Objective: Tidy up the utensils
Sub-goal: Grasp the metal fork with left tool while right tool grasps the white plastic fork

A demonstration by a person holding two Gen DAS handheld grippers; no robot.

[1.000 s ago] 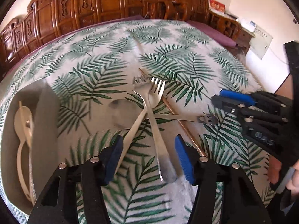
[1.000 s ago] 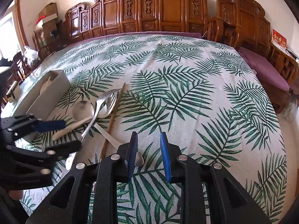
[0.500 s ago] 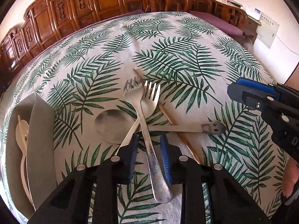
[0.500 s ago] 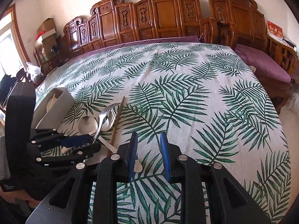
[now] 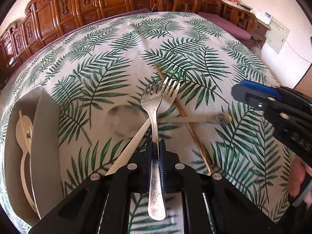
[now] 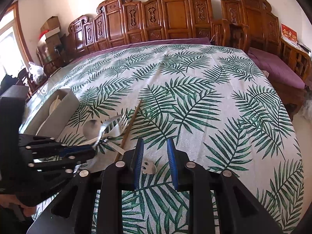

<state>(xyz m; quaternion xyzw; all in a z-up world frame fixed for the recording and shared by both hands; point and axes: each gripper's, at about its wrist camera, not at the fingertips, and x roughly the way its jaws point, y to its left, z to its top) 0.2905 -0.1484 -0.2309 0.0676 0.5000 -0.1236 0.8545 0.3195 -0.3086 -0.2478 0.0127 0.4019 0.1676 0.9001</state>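
1. Since half a second ago, left gripper point(image 5: 155, 152) has clamped the steel fork point(image 5: 154, 117) by its handle — tines raised above the pile.
2. Right gripper point(image 6: 155, 159) hovers spread over the spoon's handle end point(image 6: 148, 167); its bowl point(image 5: 121, 119) looks blurred.

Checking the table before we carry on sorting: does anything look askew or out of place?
Yes. Beside the grey organizer tray, loose utensils lie crossed in a heap: a spoon, a white-handled fork and a chopstick overlap at angles. The left hand-held gripper is shut on a metal fork from that heap.
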